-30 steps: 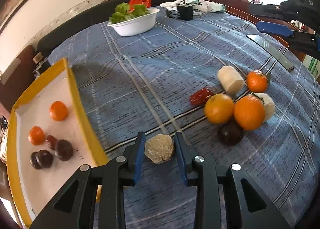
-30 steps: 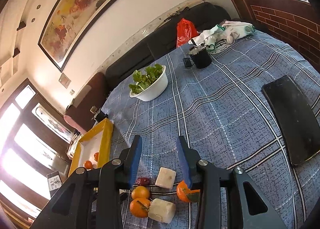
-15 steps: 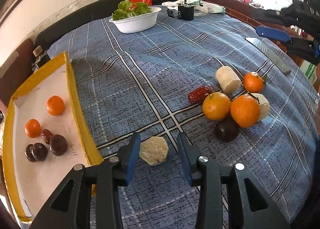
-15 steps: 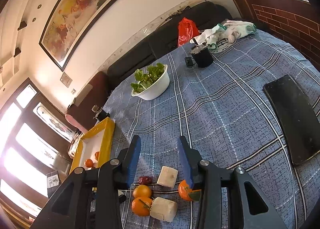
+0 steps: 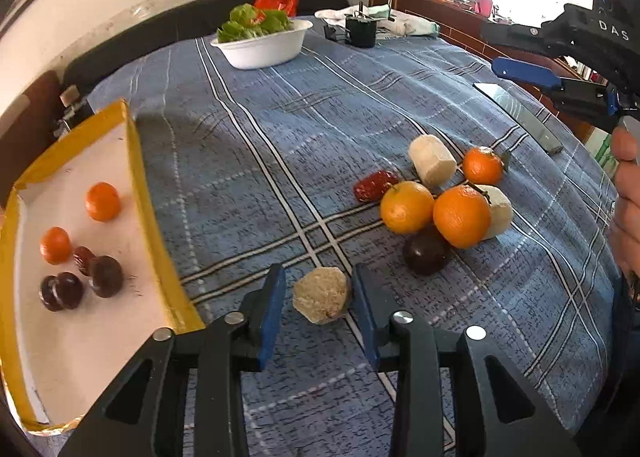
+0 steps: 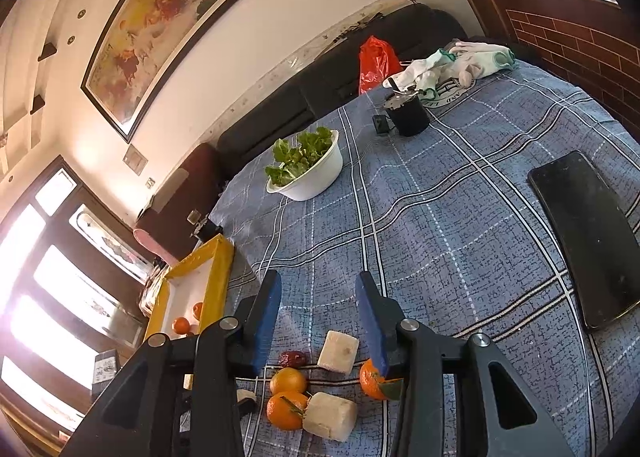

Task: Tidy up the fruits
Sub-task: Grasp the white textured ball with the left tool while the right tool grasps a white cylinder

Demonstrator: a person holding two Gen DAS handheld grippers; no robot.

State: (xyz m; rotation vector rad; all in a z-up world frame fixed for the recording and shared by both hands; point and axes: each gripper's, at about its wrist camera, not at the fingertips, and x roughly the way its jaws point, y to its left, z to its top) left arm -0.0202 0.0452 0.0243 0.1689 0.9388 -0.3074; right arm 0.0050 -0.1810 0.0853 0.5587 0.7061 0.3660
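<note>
- The left tongs (image 5: 318,311) stand open around the pale, faceted fruit chunk (image 5: 322,300), one blue finger on each side; a gap shows on the left side, while the right finger looks close to touching it. No squeeze is visible.
- Against the view a second ago, the chunk sits in much the same spot between the fingers, but the yellow tray (image 5: 150,217) has slid further to the left of the tongs and the fruit pile has drawn closer on the right. That reads as the tongs turning or shifting slightly while keeping the chunk framed, not as a lift.
- The chunk seems to rest on the blue checked worktop (image 5: 280,129), just right of the tray's near corner.
- In the tray, left of the left tongs, lie two small oranges (image 5: 102,201) and several dark plums (image 5: 106,276).
- Right of and beyond the left tongs is the unsorted heap: two larger oranges (image 5: 407,207), a small one, two white chunks, a red date (image 5: 375,186) and a dark plum.
- The right tongs (image 6: 318,313) hang open above that heap, holding nothing, and have barely moved across the three views.
- Judgement: sorting is partly done; the chunk is the item in hand, and closing the fingers before moving it comes first.
</note>
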